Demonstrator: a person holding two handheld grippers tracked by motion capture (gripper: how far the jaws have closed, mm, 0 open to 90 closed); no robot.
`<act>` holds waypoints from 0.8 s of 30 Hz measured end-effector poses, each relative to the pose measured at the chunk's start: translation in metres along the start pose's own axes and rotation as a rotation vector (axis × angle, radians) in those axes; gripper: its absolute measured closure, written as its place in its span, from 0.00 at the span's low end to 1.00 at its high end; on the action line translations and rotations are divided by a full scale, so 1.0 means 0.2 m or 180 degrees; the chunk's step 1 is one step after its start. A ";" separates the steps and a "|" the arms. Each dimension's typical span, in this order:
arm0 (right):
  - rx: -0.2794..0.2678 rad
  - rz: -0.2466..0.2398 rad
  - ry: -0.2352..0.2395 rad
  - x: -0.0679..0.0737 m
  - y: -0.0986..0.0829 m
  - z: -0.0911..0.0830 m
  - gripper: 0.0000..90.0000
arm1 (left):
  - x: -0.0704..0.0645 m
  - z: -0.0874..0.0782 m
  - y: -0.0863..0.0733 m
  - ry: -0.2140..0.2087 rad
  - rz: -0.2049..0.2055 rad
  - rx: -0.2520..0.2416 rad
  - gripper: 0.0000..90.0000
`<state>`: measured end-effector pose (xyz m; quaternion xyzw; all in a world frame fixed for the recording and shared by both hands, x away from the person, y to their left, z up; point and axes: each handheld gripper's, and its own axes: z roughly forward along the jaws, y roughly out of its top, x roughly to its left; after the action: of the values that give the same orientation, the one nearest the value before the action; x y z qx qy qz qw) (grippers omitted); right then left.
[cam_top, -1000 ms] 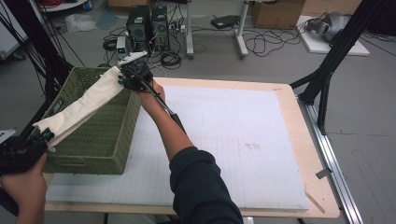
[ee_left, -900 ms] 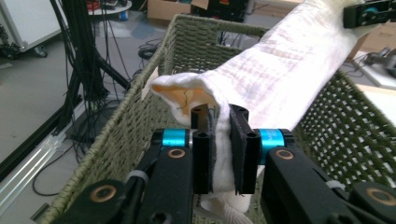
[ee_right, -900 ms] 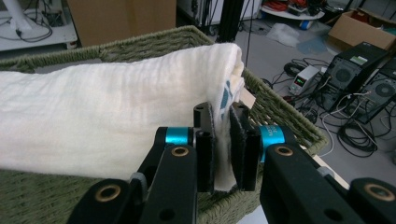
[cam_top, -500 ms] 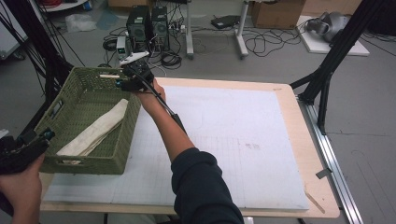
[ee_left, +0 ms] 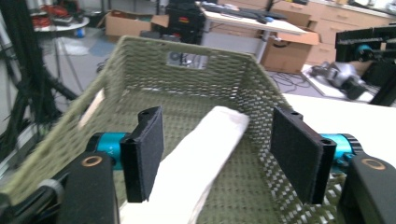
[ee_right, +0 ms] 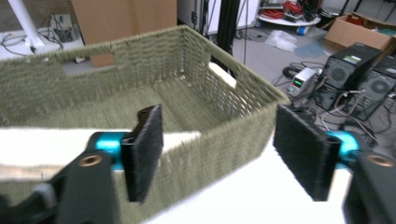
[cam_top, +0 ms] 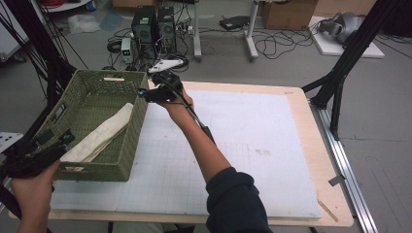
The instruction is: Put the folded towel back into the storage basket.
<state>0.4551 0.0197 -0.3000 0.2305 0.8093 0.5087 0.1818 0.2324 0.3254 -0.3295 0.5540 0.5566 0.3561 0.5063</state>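
The folded cloth [cam_top: 99, 135] lies lengthwise inside the green basket [cam_top: 127, 141], its near end between the spread left gripper [ee_left: 219, 158], while the right gripper [cam_top: 144, 93], also spread, hovers at the basket's far corner.

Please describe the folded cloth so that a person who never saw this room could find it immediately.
Look at the white table; on its left end stands a green woven basket. The cloth lies inside it, a long cream folded strip running slantwise along the bottom. It is the one pale, soft thing inside the green weave.
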 end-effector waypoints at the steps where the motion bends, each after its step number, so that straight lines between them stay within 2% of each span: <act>1: 0.0006 -0.0012 -0.0016 -0.01 -0.02 -0.03 0.33 | -0.01 0.01 0.00 -0.0036 0.0007 0.0002 0.38; 4: -0.0028 -0.0027 -0.0083 -0.04 -0.07 -0.13 0.28 | -0.06 0.04 0.00 -0.0204 0.0025 0.0038 0.37; 6: -0.0030 0.0028 -0.0109 -0.06 -0.10 -0.19 0.24 | -0.10 0.07 0.01 -0.0295 0.0057 0.0058 0.37; 14: -0.0046 0.0106 -0.0253 -0.14 -0.28 -0.48 0.20 | -0.26 0.18 0.03 -0.0688 0.0121 0.0066 0.34; 17: -0.0056 0.0187 -0.0323 -0.17 -0.37 -0.60 0.14 | -0.32 0.22 0.04 -0.0794 0.0185 0.0109 0.32; 24: -0.0004 0.0290 -0.0506 -0.24 -0.57 -0.81 0.14 | -0.45 0.30 0.05 -0.0988 0.0262 0.0106 0.27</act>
<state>0.3873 -0.1696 -0.3323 0.3066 0.7807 0.4971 0.2223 0.2819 0.2285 -0.3183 0.6331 0.4544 0.2774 0.5620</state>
